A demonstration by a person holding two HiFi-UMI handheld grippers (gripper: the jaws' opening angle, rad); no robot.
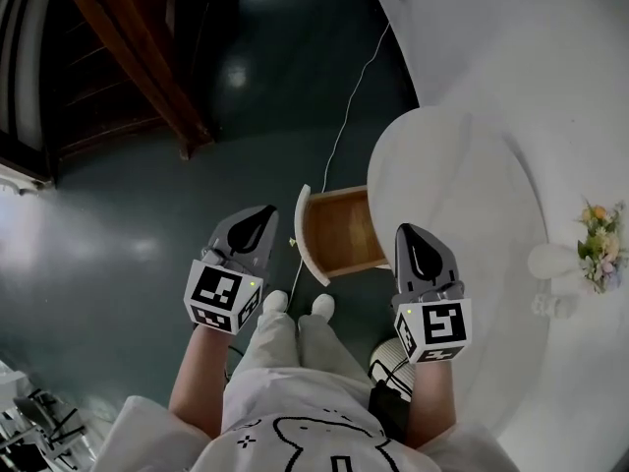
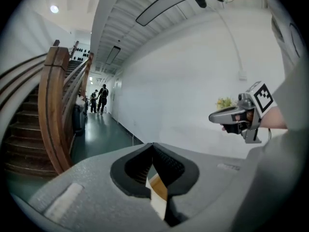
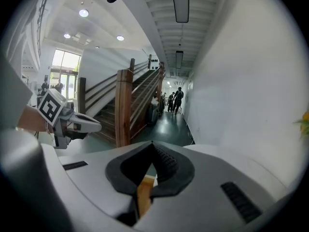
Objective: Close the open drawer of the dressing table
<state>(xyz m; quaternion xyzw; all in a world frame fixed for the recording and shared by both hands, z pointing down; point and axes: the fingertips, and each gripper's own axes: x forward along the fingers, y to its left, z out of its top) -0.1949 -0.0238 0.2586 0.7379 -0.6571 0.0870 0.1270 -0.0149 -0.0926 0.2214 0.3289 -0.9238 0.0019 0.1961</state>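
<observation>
Sticking out from the side of the round white counter (image 1: 462, 214), the light brown wooden drawer (image 1: 339, 229) is open. Its back end is hidden under the counter top. The left claw (image 1: 265, 211) hangs just beside the drawer's white front. The right claw (image 1: 406, 230) hangs over the counter's edge, on the drawer's other side. Both claws are pinched together at the tips with nothing in them. Each gripper view shows only a thin strip of the drawer through a small gap below the tips. A small bunch of flowers (image 1: 600, 242) on the counter is blurry.
</observation>
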